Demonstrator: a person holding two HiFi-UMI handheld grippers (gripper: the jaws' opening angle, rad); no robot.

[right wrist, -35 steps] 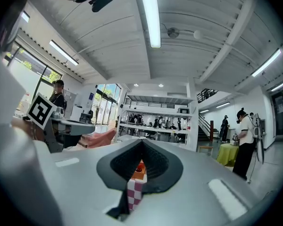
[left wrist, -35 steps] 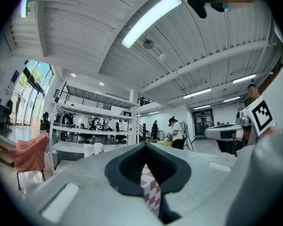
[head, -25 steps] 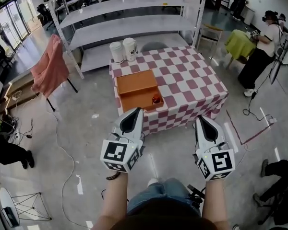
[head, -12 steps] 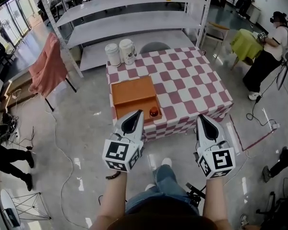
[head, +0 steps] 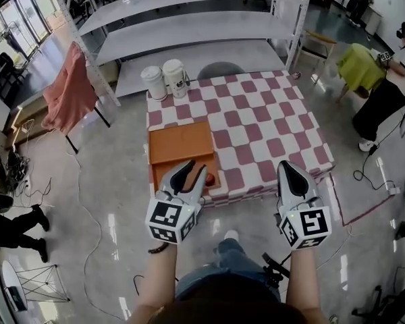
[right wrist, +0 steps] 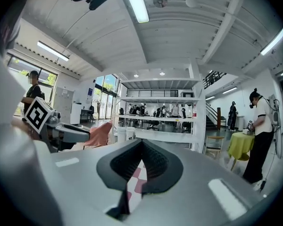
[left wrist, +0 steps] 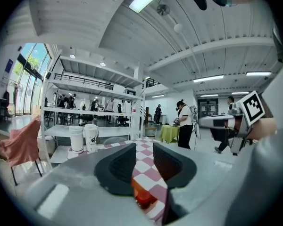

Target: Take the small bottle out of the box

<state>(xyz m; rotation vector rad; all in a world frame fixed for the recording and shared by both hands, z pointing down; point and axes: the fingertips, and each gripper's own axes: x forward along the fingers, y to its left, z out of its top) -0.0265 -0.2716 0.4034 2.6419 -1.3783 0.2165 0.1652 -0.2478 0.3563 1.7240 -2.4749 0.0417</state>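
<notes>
Two grippers at the checkered table (head: pixel 270 123) edge — left gripper (head: pixel 192 174) jaws opening, empty, over orange box (head: pixel 179 147); small bottle (head: pixel 210 179) seemingly in its corner — right gripper (head: pixel 285 169) clenched, empty.

The box (head: pixel 179 144) lies on the left near part of the worktop (head: pixel 270 127). The small bottle (head: pixel 210 178) stands in the box at its near right corner. Two cups (head: pixel 164 81) stand side by side at the worktop's far left corner. The shelving unit (head: pixel 189 29) stands behind the worktop. A draped chair (head: pixel 71 90) stands on the floor to its left.
</notes>
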